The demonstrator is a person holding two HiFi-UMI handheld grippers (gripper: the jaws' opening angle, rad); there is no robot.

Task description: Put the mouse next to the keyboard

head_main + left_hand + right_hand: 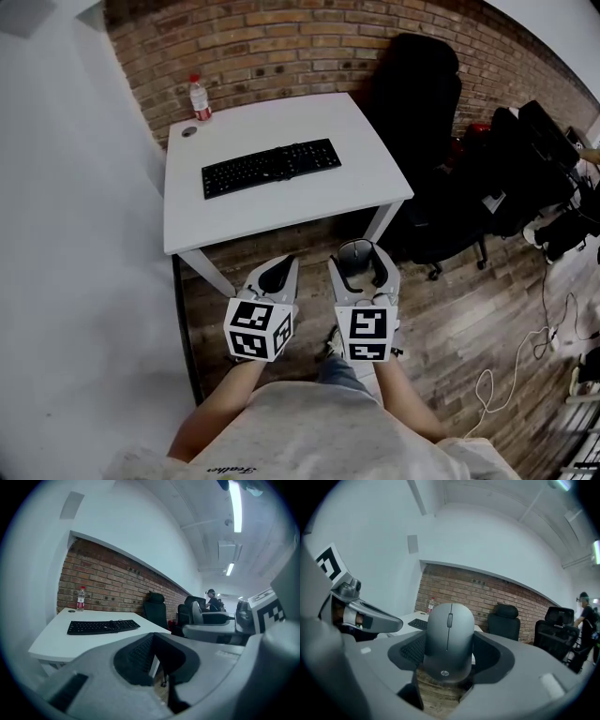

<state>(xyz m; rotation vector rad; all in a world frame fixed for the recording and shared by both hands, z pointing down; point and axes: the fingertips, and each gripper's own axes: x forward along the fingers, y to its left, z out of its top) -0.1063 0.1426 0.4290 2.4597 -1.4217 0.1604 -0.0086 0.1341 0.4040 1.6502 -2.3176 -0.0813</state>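
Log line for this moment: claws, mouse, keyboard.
right claw: shut on mouse | left claw: shut, empty | keyboard: on table | mouse: not yet on table

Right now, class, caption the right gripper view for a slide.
Right gripper clamps a grey mouse, keyboard on the table ahead.

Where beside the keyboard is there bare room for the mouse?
Bare white table lies right of the keyboard, and a wide band runs along the near edge. The back-left corner is busier: bottle and a small dark disc.
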